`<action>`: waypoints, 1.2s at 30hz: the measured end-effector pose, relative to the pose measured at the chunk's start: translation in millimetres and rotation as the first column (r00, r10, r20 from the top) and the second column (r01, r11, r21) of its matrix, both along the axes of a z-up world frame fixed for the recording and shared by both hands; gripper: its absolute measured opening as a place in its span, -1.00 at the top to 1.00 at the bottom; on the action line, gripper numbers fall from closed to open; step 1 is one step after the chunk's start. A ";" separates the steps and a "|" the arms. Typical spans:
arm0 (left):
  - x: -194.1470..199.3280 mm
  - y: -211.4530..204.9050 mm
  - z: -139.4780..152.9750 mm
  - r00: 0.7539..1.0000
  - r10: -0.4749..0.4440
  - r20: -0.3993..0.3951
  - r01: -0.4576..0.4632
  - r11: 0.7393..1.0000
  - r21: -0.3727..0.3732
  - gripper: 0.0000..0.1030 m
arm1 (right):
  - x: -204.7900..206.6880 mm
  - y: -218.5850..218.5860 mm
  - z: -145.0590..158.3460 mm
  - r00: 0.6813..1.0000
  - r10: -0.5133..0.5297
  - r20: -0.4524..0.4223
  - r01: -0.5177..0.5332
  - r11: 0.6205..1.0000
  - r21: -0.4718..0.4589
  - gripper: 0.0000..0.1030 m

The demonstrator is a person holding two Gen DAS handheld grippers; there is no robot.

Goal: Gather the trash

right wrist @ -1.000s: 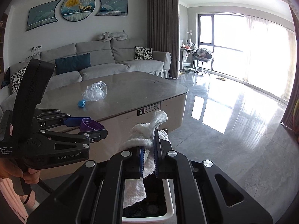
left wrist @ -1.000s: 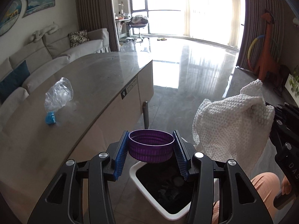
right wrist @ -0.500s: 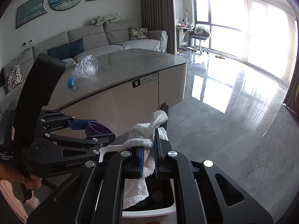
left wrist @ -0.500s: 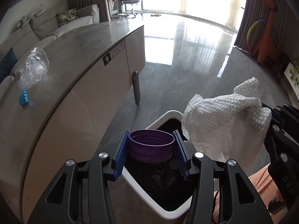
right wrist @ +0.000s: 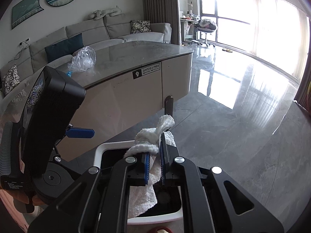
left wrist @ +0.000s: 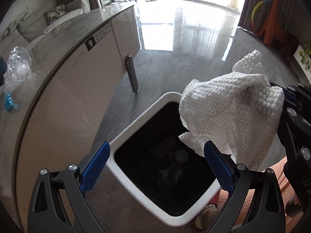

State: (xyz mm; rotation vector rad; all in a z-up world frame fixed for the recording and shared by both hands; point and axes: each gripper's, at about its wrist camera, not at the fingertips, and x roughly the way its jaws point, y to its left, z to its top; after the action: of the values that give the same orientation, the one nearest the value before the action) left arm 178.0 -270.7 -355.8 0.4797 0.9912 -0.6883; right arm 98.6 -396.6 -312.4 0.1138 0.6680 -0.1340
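My left gripper (left wrist: 156, 167) is open and empty right above the white bin (left wrist: 134, 124), whose dark inside holds trash; the purple cap does not show. My right gripper (right wrist: 155, 165) is shut on a white paper towel (right wrist: 149, 139), held over the bin's (right wrist: 114, 147) right side; the towel also shows in the left wrist view (left wrist: 231, 112). A crumpled clear plastic bag (left wrist: 17, 68) with a blue piece (left wrist: 8, 103) lies on the table; it shows in the right wrist view too (right wrist: 83, 58).
The grey-topped table (left wrist: 64, 36) with white sides stands left of the bin, one leg (left wrist: 132, 73) near it. Glossy grey floor (right wrist: 243, 116) spreads to the right. A sofa (right wrist: 108, 33) stands behind the table. An orange toy giraffe (left wrist: 272, 17) stands far right.
My left gripper has opened and the purple cap is gone from its jaws. Both grippers have moved lower over the bin. The right gripper still holds the towel.
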 end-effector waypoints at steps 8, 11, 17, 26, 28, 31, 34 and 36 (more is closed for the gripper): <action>2.1 4.7 6.3 1.000 0.013 0.021 -0.013 1.000 0.011 -0.89 | 1.6 1.8 2.2 1.000 0.013 -0.011 -0.013 1.000 0.000 0.81; 4.4 13.2 13.4 0.998 0.038 0.046 -0.038 0.999 0.005 -0.89 | 8.2 3.8 0.0 0.999 0.021 -0.026 -0.022 1.000 -0.007 0.81; 13.3 31.7 20.1 0.991 0.081 0.102 -0.085 0.996 0.028 -0.89 | 23.3 10.5 -8.0 0.998 0.027 -0.061 -0.029 0.999 -0.041 0.77; 26.5 60.0 28.2 0.980 0.158 0.120 -0.162 0.986 0.027 -0.89 | 45.4 24.7 -33.4 0.982 0.010 -0.191 -0.037 0.990 -0.137 -0.77; 24.9 66.3 30.9 0.978 0.165 0.128 -0.169 0.985 0.023 -0.88 | 51.4 26.9 -41.3 0.974 0.009 -0.227 -0.044 0.987 -0.154 -0.83; 23.2 73.1 33.5 0.975 0.174 0.137 -0.178 0.984 0.019 -0.88 | 57.4 30.8 -51.5 0.962 0.008 -0.272 -0.059 0.982 -0.179 -0.90; 22.9 77.7 36.8 0.973 0.180 0.143 -0.185 0.983 0.016 -0.88 | 58.0 34.6 -58.5 0.954 0.004 -0.300 -0.070 0.975 -0.211 -0.91; 22.6 79.5 38.4 0.972 0.185 0.147 -0.189 0.982 0.014 -0.88 | 58.2 35.0 -60.7 0.952 -0.013 -0.307 -0.062 0.971 -0.232 -0.91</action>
State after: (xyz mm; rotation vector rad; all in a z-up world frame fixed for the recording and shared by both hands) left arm 200.6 -191.2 -317.5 0.4481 0.8965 -0.4639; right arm 156.9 -361.6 -373.1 -0.1520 0.9581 -0.2098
